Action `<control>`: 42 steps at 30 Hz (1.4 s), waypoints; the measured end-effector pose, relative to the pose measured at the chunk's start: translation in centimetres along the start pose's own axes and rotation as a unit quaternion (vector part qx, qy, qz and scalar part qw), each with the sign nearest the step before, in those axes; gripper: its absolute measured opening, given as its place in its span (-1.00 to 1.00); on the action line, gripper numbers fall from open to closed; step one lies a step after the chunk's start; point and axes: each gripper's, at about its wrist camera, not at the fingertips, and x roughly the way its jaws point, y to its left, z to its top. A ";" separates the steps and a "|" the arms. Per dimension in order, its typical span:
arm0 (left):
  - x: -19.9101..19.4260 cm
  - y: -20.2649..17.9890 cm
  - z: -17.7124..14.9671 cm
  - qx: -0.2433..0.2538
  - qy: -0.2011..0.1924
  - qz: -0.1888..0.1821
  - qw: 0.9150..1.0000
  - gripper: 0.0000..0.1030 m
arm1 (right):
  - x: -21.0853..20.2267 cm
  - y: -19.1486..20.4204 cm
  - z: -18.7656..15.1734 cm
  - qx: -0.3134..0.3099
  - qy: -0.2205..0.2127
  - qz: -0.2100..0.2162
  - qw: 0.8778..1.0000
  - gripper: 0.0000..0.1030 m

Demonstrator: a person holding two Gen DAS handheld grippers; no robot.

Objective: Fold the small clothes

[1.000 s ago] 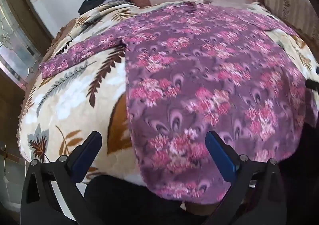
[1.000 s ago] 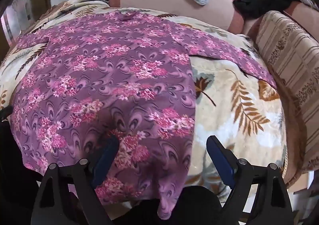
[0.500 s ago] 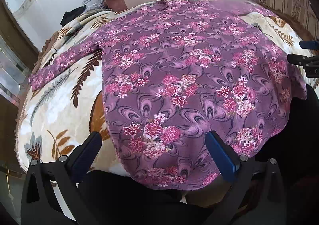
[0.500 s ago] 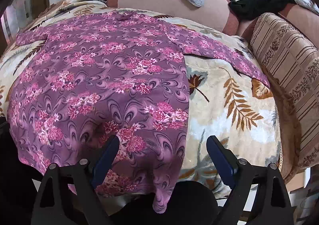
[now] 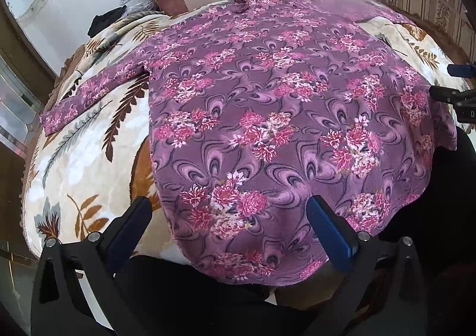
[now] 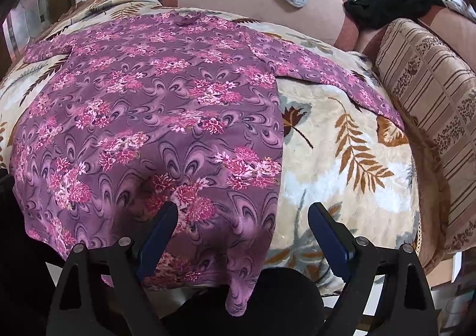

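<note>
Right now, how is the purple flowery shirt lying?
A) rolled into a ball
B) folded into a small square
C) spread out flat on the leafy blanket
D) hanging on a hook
C: the shirt lies spread open with both sleeves stretched out on the blanket.

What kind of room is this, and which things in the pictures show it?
Most likely a bedroom or living room in a home. A purple floral top lies spread on a plush leaf-patterned blanket, with a long pink bolster behind it and a striped cushion at the side.
</note>
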 end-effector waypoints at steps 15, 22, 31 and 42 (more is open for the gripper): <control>-0.3 0.9 0.9 -0.006 -0.007 -0.010 1.000 1.00 | 0.3 0.1 0.7 -0.009 0.007 -0.006 1.000 0.75; 0.2 1.9 1.4 -0.026 0.006 -0.013 1.000 1.00 | 0.6 0.3 0.8 -0.010 0.012 0.001 1.000 0.72; 0.3 2.0 2.2 -0.026 0.008 -0.011 1.000 1.00 | 0.5 -0.8 0.2 0.004 0.009 0.003 1.000 0.72; 0.7 1.2 2.6 -0.022 0.019 -0.012 1.000 1.00 | 0.8 -1.7 -0.2 0.019 0.009 0.015 1.000 0.72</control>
